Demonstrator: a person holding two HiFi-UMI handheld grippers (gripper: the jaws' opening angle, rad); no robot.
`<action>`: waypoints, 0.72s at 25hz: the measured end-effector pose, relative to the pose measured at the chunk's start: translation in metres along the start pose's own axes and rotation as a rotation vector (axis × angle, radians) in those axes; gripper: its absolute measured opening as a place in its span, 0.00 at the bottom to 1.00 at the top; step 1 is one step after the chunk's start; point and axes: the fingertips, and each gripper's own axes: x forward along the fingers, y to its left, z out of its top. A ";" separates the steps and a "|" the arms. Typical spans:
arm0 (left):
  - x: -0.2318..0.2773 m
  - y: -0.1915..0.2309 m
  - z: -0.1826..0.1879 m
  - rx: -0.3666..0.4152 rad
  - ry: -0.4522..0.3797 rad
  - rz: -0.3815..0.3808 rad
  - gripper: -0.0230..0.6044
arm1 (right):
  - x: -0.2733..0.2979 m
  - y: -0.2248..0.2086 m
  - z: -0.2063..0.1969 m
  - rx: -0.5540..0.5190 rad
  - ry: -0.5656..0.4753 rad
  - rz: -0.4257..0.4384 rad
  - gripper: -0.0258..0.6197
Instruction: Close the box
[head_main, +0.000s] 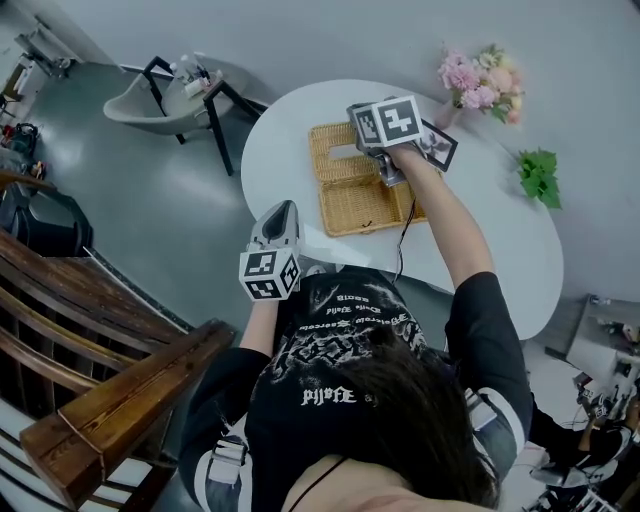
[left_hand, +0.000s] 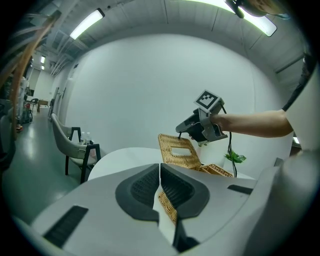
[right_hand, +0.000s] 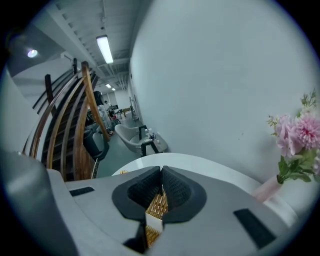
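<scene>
Between the jaws of the right gripper (right_hand: 161, 176) sits the free edge of the lid (left_hand: 177, 150). The pads stand almost together and pinch only the thin woven rim. The lid has a rectangular cut-out. It stands raised and tilted below this gripper's tips, joined along its lower edge to the wicker box (head_main: 365, 205). The wicker box lies open on the white surface (head_main: 500, 240), just beneath the right gripper and on the person's side of it.

The left gripper (left_hand: 160, 176) is held off the near edge of the surface, well apart from the box. Its jaws are closed on each other with nothing between them. It points toward the box, so the raised lid and the right gripper appear ahead of it and slightly to the right.

To the right of the right gripper, a bunch of pink flowers (head_main: 480, 78) stands near the far rim of the surface. A green sprig (head_main: 538, 172) lies nearer the person than the flowers. Far to the left of the left gripper, a pale chair (head_main: 150, 105) stands on the floor.
</scene>
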 end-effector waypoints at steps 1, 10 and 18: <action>-0.001 0.000 -0.001 0.000 -0.002 -0.001 0.08 | -0.003 0.002 0.000 -0.006 -0.010 -0.003 0.10; -0.008 -0.001 -0.016 -0.016 0.005 -0.014 0.08 | -0.032 0.014 -0.003 -0.029 -0.094 -0.021 0.10; -0.005 -0.001 -0.010 0.004 -0.011 -0.015 0.08 | -0.045 0.025 -0.005 -0.029 -0.147 0.015 0.10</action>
